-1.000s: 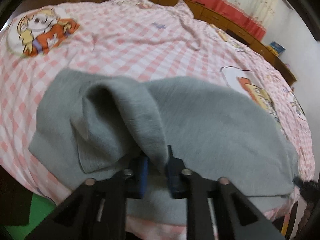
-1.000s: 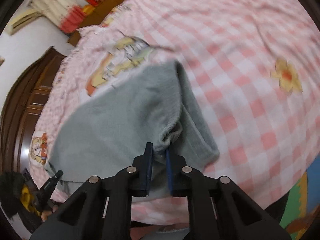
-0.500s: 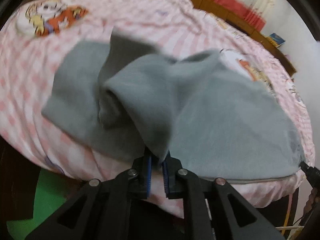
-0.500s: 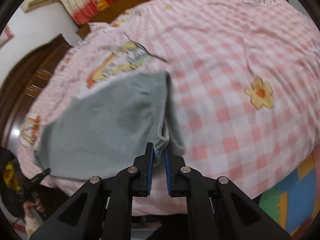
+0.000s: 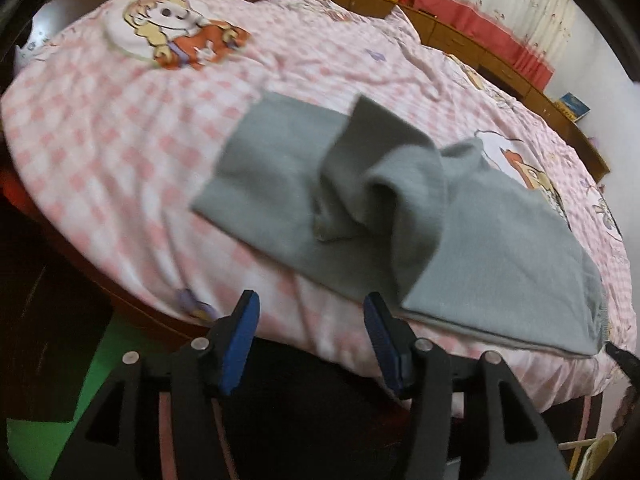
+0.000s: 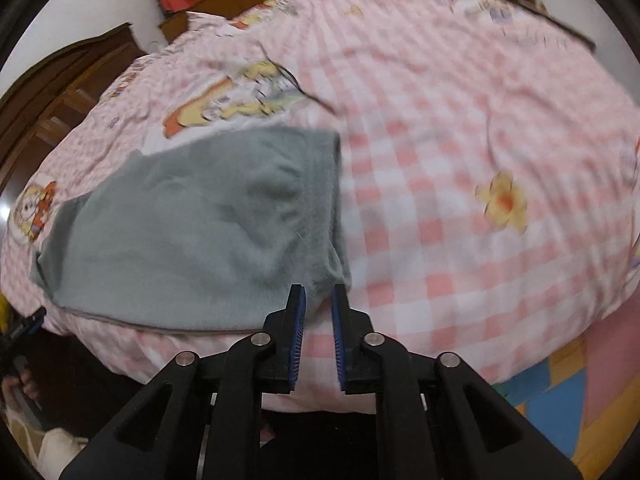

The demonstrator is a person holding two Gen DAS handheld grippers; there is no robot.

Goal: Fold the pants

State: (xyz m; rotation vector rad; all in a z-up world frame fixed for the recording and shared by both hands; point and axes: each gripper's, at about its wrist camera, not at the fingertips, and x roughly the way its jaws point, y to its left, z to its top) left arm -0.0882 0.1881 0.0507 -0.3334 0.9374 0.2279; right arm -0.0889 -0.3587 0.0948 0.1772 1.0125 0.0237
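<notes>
**Grey pants lying on bed, both tools off the cloth**

Lying across the near edge of the bed (image 5: 120, 128): grey pants (image 5: 500, 248), soft fleecy fabric, resting on a pink-and-white checked bedsheet (image 6: 440, 120) printed with cartoon figures. Showing in the left wrist view as one flat panel stretching right toward the mattress edge, another flat panel reaching left, and between them a bunched, rolled-over fold of fabric (image 5: 384, 192) standing up in a hump. Lower hem running along the bed's edge, just above the drop of the sheet.

Left tool (image 5: 312, 340): fingers spread wide apart, blue pads (image 5: 240, 336) facing each other, gripping nothing. Hovering just off the near bed edge, below the hump, right pad close to the hanging grey edge but contact not clear.

Right tool (image 6: 318, 328): fingers parted by a narrow gap, blue pads showing, nothing clamped between them. Sitting just below the right-hand corner of the pants, where the ribbed waistband (image 6: 324, 184) is running down toward the fingertips; touching or not, cannot tell through the blur.

In the right wrist view, pants (image 6: 192, 240) lying mostly flat, a shallow wrinkle near the waistband, left end narrowing toward the far mattress corner.

Also showing: a yellow flower print (image 6: 502, 204) on the sheet right of the pants, well apart; wooden furniture (image 5: 480, 44) and red-trimmed curtains (image 5: 500, 8) behind the bed; colored floor mats (image 6: 560, 408) at lower right.
</notes>
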